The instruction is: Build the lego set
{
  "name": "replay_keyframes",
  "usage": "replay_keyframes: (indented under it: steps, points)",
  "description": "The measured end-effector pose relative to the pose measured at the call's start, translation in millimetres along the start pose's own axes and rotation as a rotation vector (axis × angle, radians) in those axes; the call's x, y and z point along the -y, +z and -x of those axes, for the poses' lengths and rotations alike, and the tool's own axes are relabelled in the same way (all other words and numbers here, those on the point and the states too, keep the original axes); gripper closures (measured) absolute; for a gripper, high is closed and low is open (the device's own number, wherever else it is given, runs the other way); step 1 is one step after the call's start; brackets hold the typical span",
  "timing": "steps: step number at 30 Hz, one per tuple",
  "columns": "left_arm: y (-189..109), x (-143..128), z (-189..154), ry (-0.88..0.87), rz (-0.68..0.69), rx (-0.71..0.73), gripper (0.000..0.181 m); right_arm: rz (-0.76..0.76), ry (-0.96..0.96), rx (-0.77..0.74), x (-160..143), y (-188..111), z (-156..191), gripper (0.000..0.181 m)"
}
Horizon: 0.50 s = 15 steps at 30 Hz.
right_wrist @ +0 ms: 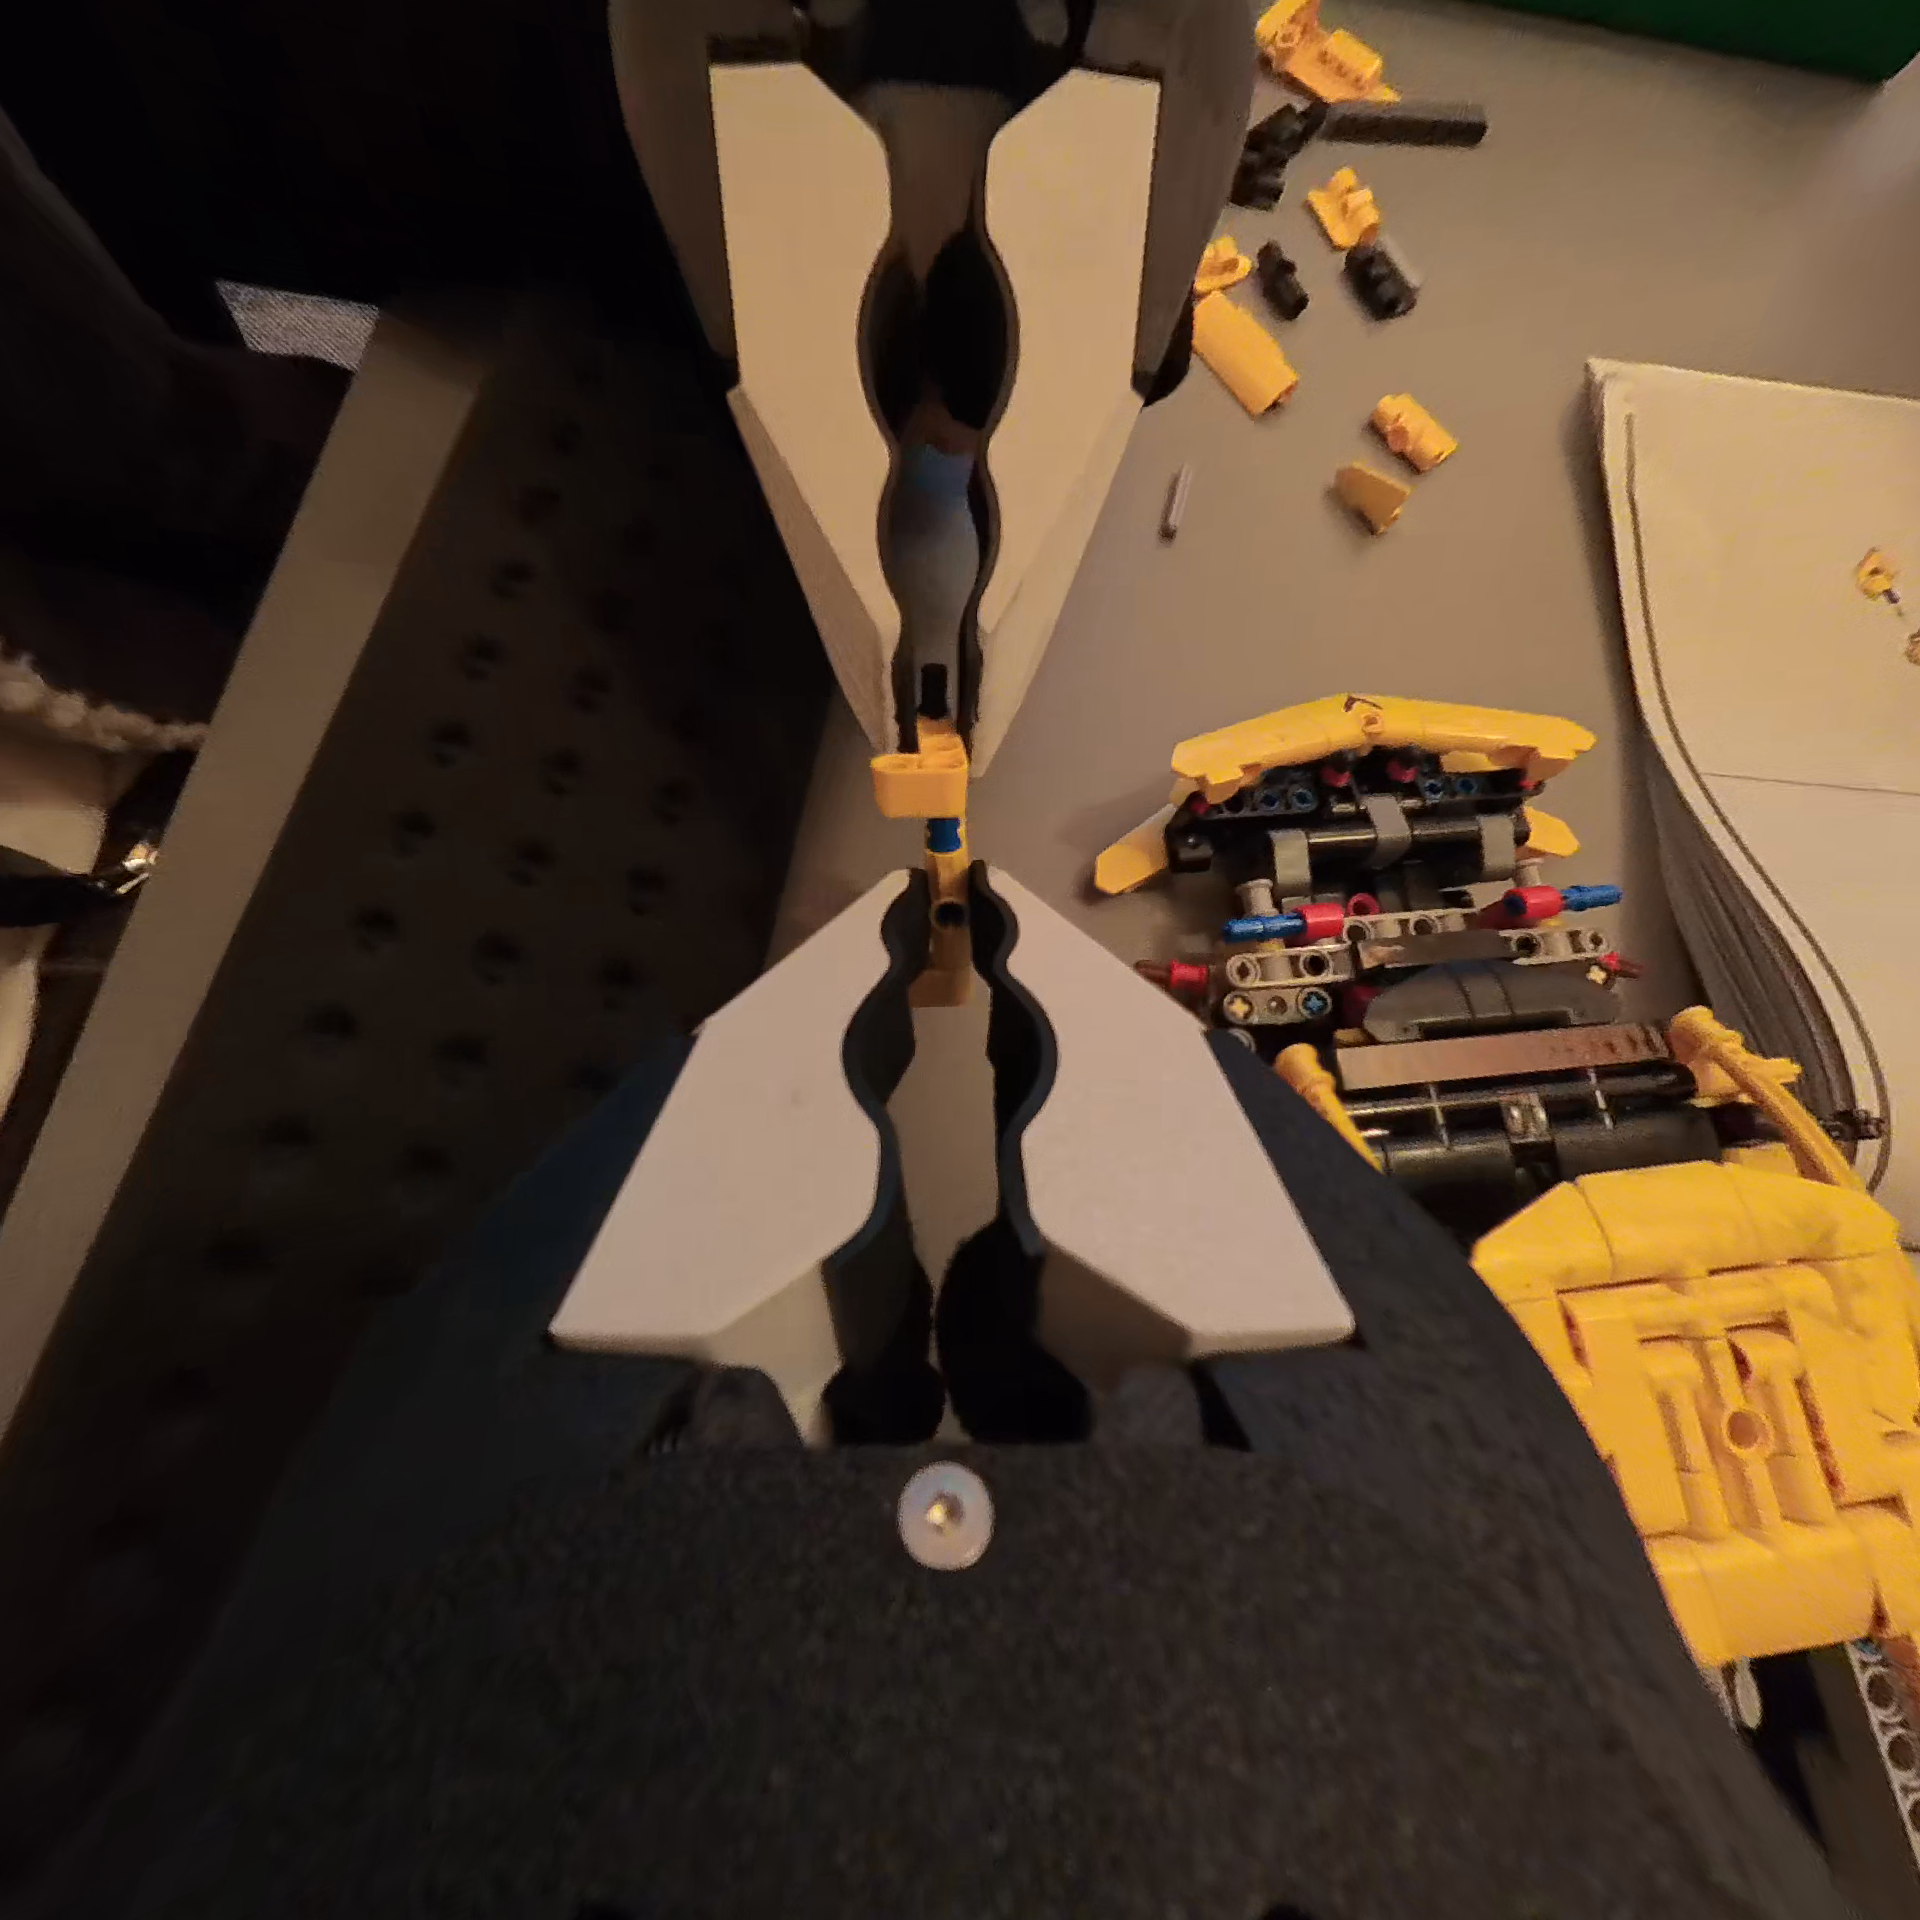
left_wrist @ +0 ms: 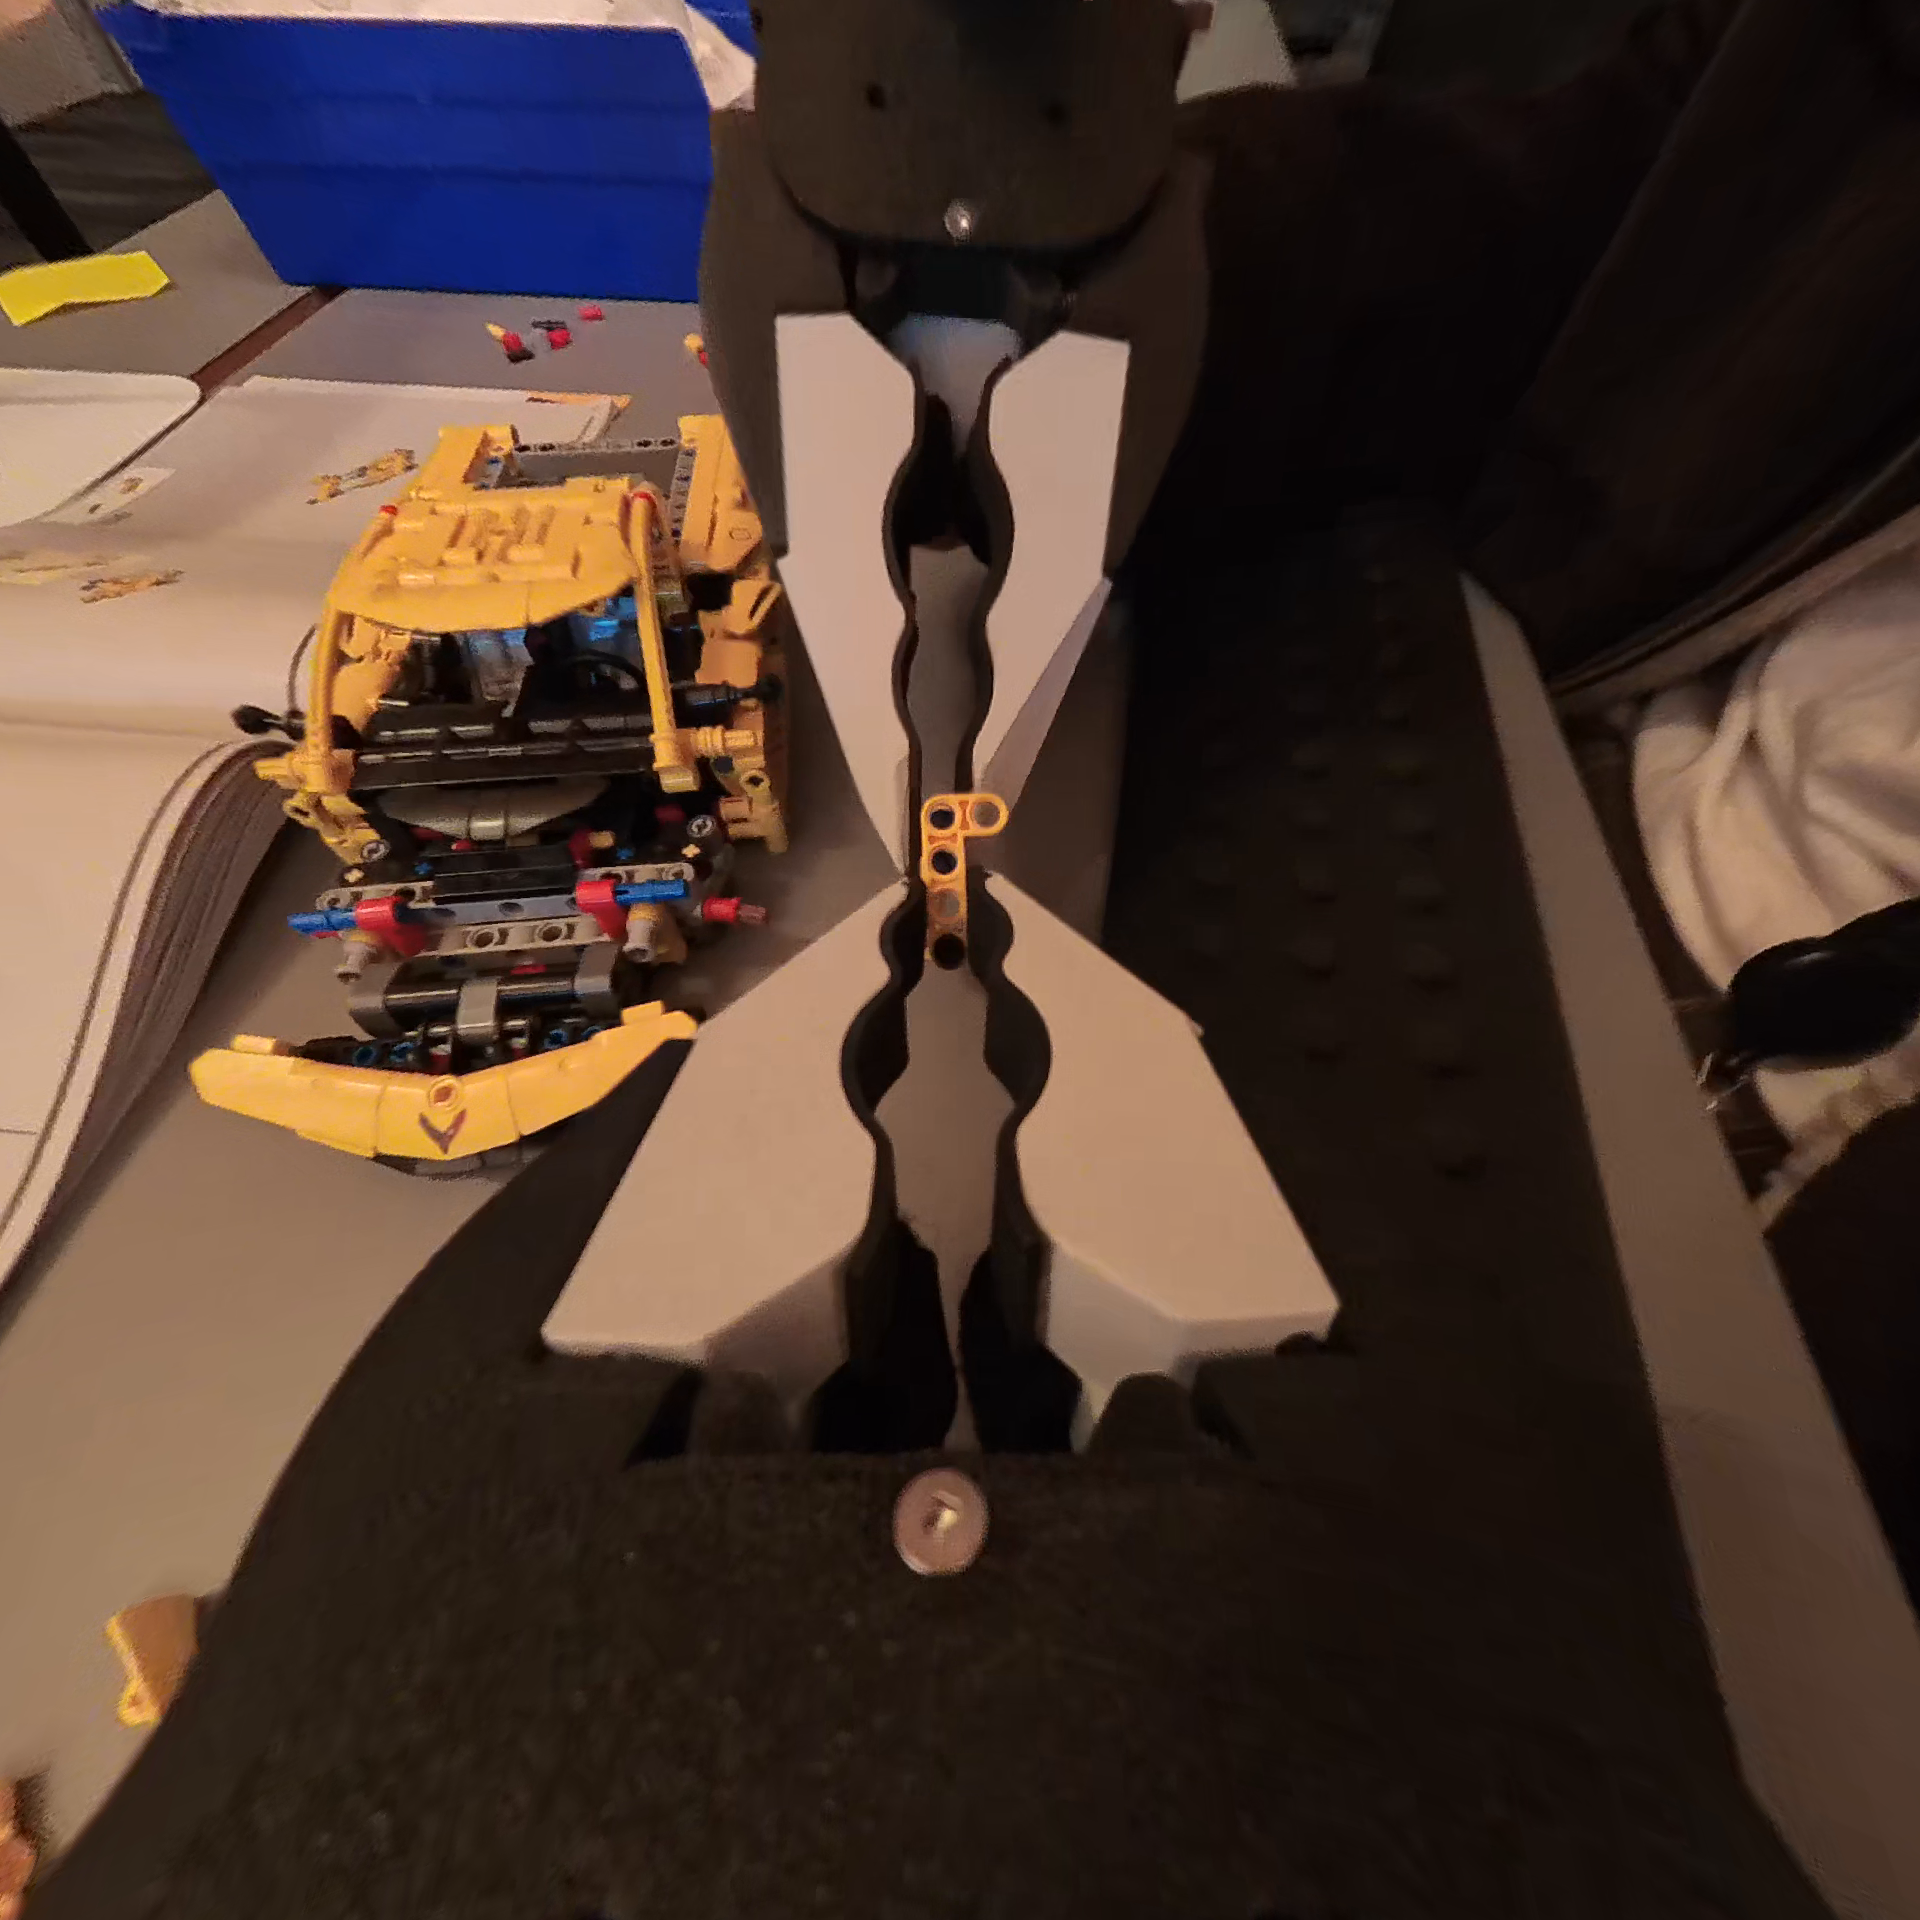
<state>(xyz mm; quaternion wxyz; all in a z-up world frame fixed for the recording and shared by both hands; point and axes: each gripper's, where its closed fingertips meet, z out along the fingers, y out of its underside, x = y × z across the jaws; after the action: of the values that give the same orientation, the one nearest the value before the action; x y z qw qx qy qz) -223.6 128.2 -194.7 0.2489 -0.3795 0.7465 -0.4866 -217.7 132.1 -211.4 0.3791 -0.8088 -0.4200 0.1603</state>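
- Two grippers meet tip to tip over the table edge, each clenched on a small part.
- Left gripper (left_wrist: 945,914) pinches a yellow L-shaped beam with round holes (left_wrist: 951,868); four holes show along its long arm.
- Right gripper (right_wrist: 943,904) grasps a second yellow beam (right_wrist: 948,935) with a blue pin (right_wrist: 943,834) at its tip; in this view the left one holds a yellow elbow-shaped piece (right_wrist: 920,781) just beyond that pin. My guess: the two pieces are being pinned together.
- One yellow and black toy car, part-built (left_wrist: 509,748), stands on the grey table (left_wrist: 135,1299) beside the grippers, apart from them.
- Done, by the look of it: roof, windscreen frame, front bumper, exposed chassis with red and blue pins.
- Left to do: bonnet area is open; loose parts wait.
- Loose yellow pieces (right_wrist: 1242,358): about six near the far edge, plus some three black connectors (right_wrist: 1377,281) and one black beam (right_wrist: 1403,125).
- One thick instruction booklet (right_wrist: 1766,644) lies open next to the car.
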Motion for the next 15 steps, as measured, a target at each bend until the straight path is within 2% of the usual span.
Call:
replay_keyframes:
  steps: [15]
  points:
    - [9,-11,0,0.083,0.075,0.042,0.174,0.036,0.032,0.044,-10,7,2,0.176]
